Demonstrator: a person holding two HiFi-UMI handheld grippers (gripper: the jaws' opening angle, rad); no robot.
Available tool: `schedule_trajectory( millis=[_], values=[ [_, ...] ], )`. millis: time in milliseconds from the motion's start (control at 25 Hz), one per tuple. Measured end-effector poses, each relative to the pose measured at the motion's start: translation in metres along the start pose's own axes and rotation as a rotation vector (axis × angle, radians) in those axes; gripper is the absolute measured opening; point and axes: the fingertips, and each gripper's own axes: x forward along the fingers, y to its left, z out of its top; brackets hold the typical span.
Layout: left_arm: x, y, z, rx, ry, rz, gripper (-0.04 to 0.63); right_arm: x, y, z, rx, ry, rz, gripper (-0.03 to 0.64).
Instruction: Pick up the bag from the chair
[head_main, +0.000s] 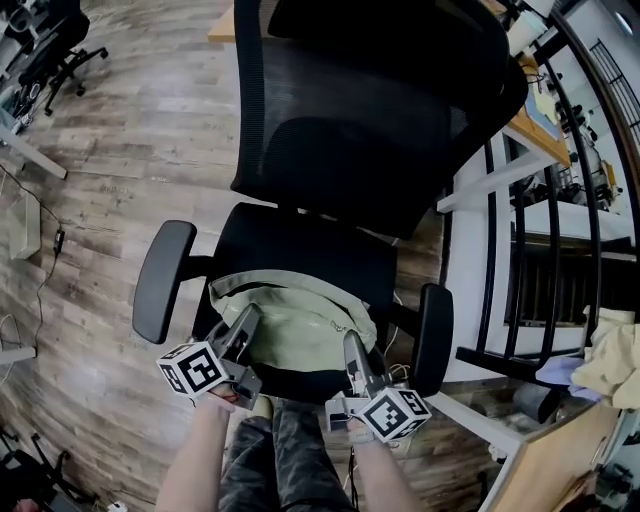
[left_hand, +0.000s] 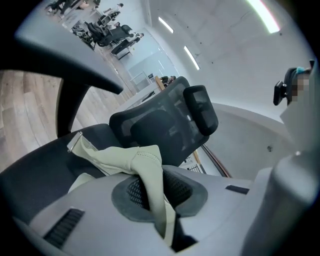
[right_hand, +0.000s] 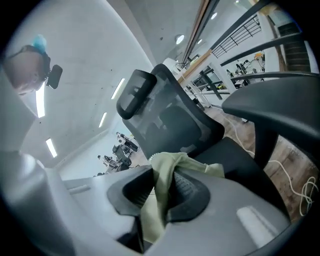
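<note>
a black mesh office chair (head_main: 380, 130) stands on a wood floor (head_main: 120, 150), its seat (head_main: 300, 245) facing the person. the pale green bag (head_main: 295, 320) lies slumped on the front half of that seat, between the two armrests (head_main: 160, 280), with its long axis running side to side across the seat.

the relation that matters is that the bag sits just ahead of and between the two tools, one at each end of its near edge, so neither hand is the nearer and a lift looks likely to raise both ends together. the left gripper (head_main: 248, 322) comes in at the bag's left end and the right gripper (head_main: 353, 345) at its right end, both angled slightly inward and down.

the head view gives this layout but not the grip itself. the left gripper view shows its jaws pressed together on a stitched fold or strap of the bag's cloth (left_hand: 147, 172), which runs down between the pads. the right gripper view shows the same on its side, a bunched fold of the bag (right_hand: 162, 175) pinched between the pads. those two views also show the chair's headrest (left_hand: 200, 107), which the head view crops.
</note>
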Motion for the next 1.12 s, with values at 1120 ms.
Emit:
schedule_trajectory(
  millis=[1120],
  values=[
    [-0.063, -0.145, 0.059, 0.246, -0.005, -0.124, 0.026, -0.070, 0.133, 0.081, -0.038, -0.101, 0.192, 0.077]
  ],
)
